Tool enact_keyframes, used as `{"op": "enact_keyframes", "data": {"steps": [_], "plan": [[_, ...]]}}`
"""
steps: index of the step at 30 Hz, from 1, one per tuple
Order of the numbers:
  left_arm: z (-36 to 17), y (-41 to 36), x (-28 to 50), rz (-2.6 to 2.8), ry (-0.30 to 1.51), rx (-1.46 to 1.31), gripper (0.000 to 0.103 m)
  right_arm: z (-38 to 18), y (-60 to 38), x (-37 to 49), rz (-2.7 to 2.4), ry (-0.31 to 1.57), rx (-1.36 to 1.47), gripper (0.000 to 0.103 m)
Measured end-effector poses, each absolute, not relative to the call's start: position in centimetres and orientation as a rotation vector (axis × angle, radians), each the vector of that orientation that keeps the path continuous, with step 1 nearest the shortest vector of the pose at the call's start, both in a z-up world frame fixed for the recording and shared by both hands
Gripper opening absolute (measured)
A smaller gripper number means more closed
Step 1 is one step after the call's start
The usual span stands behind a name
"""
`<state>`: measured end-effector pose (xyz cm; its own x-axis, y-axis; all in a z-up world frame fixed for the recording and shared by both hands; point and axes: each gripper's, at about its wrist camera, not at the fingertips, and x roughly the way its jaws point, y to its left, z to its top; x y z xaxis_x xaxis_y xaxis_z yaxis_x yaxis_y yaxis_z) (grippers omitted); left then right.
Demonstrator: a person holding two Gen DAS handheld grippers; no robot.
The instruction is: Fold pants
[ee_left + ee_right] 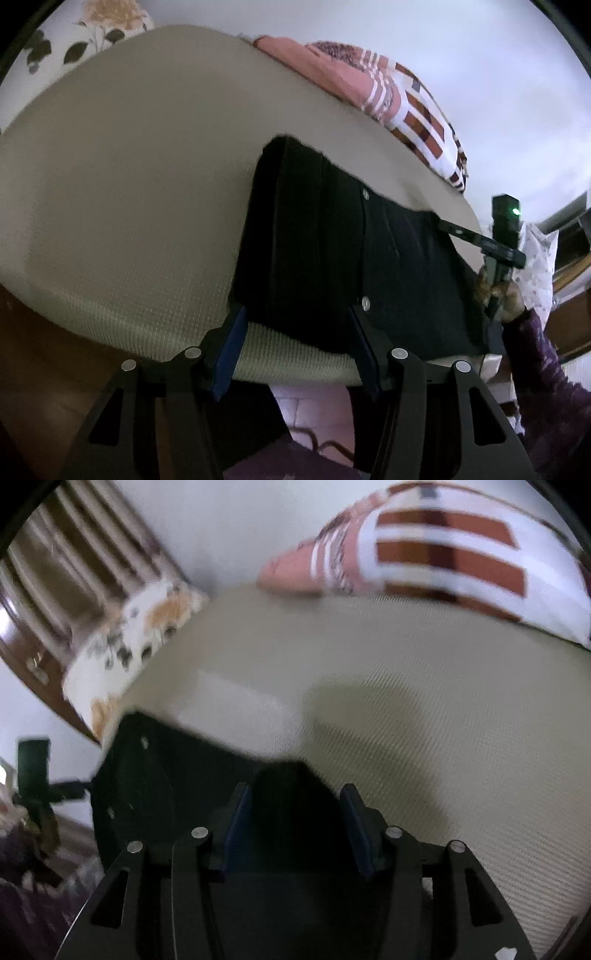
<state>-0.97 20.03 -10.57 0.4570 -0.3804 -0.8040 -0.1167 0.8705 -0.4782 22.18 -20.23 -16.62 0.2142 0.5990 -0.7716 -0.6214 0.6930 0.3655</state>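
Note:
Black pants (332, 236) lie on a beige woven mat on the bed, near its front edge, with metal buttons showing. My left gripper (299, 325) is open at the bed's front edge, its blue pads either side of the pants' near edge. My right gripper (295, 805) is open, and a fold of the pants (288, 794) sits between its blue pads. The right gripper also shows in the left wrist view (448, 227) at the pants' far right edge. The left tool shows at the left of the right wrist view (40, 775).
The beige mat (129, 184) covers the bed. A pink, white and brown patterned quilt (399, 96) lies along the far side. A floral pillow (129, 646) and a wooden headboard (74, 572) stand at one end. Wooden floor (37, 350) lies below the bed edge.

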Motion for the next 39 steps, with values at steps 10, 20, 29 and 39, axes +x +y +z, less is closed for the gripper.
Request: {"op": "enact_keyframes", "data": {"steps": [10,20,29,39], "plan": [[-10.6,18.8,0.5,-0.172,1.087,-0.487,0.03,-17.3,-18.6,20.5,0.701,0.932,-0.121,0.003],[-11.6,19.1,0.8,-0.159,1.072,-0.417,0.029,-17.4,-21.2,21.8,0.556,0.896,-0.014,0.002],[-11.5,18.8,1.0,-0.177,1.046,-0.375,0.033,-11.8,-17.3,14.4,0.873,0.824,0.115,0.015],[-11.8,20.8,2.0,-0.221,1.069,-0.559,0.033,-13.7,-3.8,2.5,1.129,0.821,-0.277,0.06]]}}
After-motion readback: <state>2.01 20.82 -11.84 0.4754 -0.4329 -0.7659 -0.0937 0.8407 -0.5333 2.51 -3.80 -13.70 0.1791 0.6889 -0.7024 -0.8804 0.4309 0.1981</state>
